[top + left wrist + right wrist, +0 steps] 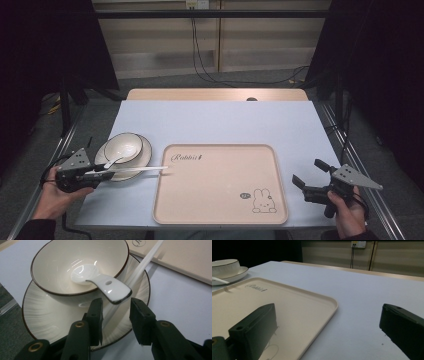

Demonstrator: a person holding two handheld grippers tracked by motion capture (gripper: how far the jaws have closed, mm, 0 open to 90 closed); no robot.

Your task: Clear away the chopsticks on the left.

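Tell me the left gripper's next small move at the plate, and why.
Probably ease forward a little and close. The left gripper has its fingers either side of the chopsticks lying across the plate, but the pads do not look pressed on them yet, and the spoon handle overhangs the bowl just ahead, so keep low beneath it.

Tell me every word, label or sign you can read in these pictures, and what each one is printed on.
"Rabbit": script word printed at the far left corner of the beige tray, seen in the high view.
Small dark oval mark beside the rabbit drawing on the tray: too small to read.
Bowl, plate and spoon: no writing on them.
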